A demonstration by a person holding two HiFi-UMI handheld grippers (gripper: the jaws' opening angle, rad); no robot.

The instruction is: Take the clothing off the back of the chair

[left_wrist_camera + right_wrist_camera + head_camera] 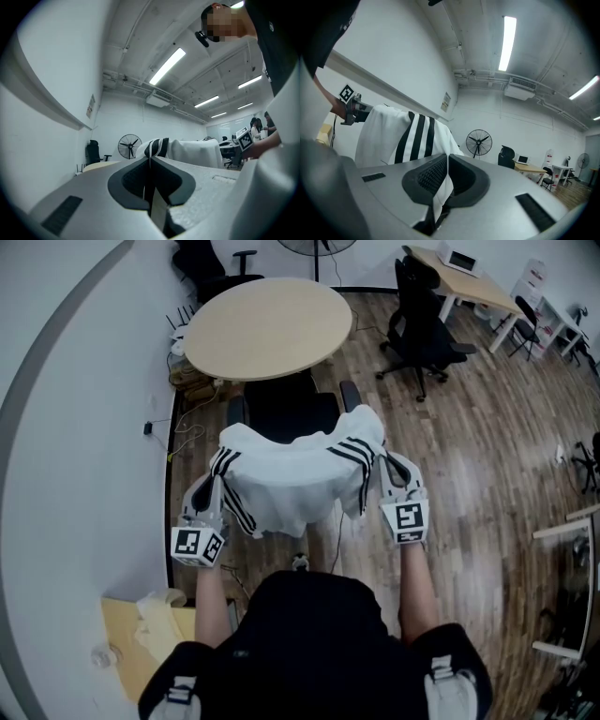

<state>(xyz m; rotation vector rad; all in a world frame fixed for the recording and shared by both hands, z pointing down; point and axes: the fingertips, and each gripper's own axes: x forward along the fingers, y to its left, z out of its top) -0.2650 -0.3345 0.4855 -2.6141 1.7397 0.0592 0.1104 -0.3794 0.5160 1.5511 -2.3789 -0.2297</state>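
Your left gripper (218, 474) is pinched tight on one shoulder of the white shirt (300, 479), & your right gripper (386, 463) is pinched tight on the other. Both gripper views show thin white cloth squeezed between closed jaws. The shirt hangs between them, over the back of the black chair (281, 413). The chair back is hidden under the cloth, so I can't tell if the shirt is free of it yet.

To do this bit well: lift both hands up together, same height, so the cloth comes straight up & doesn't snag. Then bring it toward you. Don't spread your hands wider b/c the cloth already looks pulled flat. You only have thin edges, so go slow or it may slip.

Room: the round table (267, 324) sits just past the chair, so don't push fwd. The wall (84, 427) is close on your left, w/ cables (192, 432) on the floor there. The open wood floor (469, 456) is on your right.
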